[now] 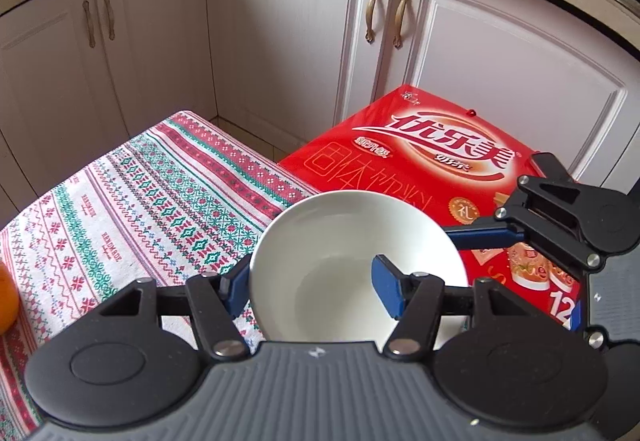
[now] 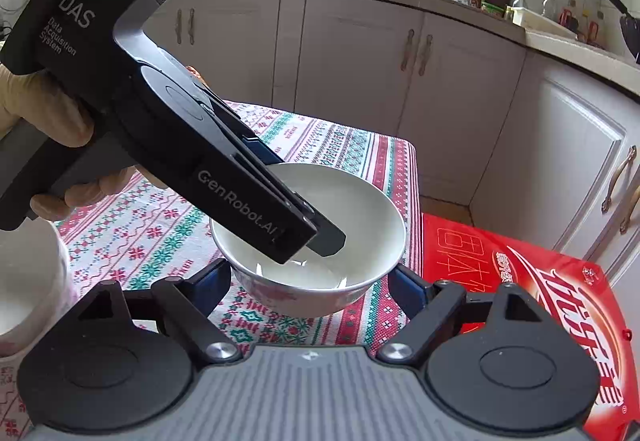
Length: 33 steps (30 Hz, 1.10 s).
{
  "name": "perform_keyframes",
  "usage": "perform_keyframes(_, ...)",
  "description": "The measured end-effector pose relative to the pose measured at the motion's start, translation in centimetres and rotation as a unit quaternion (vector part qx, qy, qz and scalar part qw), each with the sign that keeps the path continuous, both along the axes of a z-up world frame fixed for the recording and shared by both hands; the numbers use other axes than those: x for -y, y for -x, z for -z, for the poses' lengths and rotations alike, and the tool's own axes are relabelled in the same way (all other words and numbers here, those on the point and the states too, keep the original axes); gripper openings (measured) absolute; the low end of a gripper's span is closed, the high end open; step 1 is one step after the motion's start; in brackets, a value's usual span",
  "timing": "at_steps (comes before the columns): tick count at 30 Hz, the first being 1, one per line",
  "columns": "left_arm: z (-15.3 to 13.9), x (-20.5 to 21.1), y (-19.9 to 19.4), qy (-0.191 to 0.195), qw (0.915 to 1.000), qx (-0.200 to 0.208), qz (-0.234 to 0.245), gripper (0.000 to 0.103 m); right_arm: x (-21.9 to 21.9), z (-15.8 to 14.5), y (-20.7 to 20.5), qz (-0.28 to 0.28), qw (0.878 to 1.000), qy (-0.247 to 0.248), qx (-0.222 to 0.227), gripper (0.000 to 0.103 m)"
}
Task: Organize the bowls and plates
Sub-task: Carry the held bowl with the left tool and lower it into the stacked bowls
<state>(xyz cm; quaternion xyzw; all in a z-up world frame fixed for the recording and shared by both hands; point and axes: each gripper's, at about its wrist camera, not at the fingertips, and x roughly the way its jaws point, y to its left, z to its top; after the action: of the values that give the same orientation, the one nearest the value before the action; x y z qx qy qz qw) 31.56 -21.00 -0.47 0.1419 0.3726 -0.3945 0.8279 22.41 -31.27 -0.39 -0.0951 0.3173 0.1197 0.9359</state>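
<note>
A white bowl (image 1: 352, 241) is held in the air over the edge of the patterned tablecloth (image 1: 132, 197). My left gripper (image 1: 312, 287) is shut on its rim, one blue pad outside and one inside. In the right wrist view the same bowl (image 2: 352, 225) shows with the left gripper (image 2: 320, 237) reaching into it from the upper left. My right gripper (image 2: 310, 281) is open, its blue fingers (image 2: 210, 283) standing either side of the bowl's base without clearly touching. The right gripper (image 1: 492, 237) also shows at the right of the left wrist view.
A red printed box (image 1: 440, 157) lies right of the table, also in the right wrist view (image 2: 540, 293). White cabinets (image 1: 288, 41) stand behind. An orange (image 1: 6, 297) sits at the table's left. A second white dish (image 2: 28, 281) shows at the left edge.
</note>
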Motion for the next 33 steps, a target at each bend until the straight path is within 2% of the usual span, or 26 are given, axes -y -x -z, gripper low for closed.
perform_keyframes(15,-4.7,-4.6,7.0,0.013,0.9984,0.047,-0.030,0.062,-3.5,-4.2,6.2,-0.033,0.999,-0.015,0.023,0.089)
perform_keyframes(24,-5.5,-8.3,11.2,0.018,0.9959,0.057,-0.068,0.062,-6.6,-5.2,9.5,-0.070,0.997,-0.018,0.021,0.089)
perform_keyframes(33,-5.7,-11.9,13.3,0.018,0.9929,0.062,-0.100,0.062,-9.6,-5.6,11.3,-0.106,0.994,-0.023,0.019,0.089)
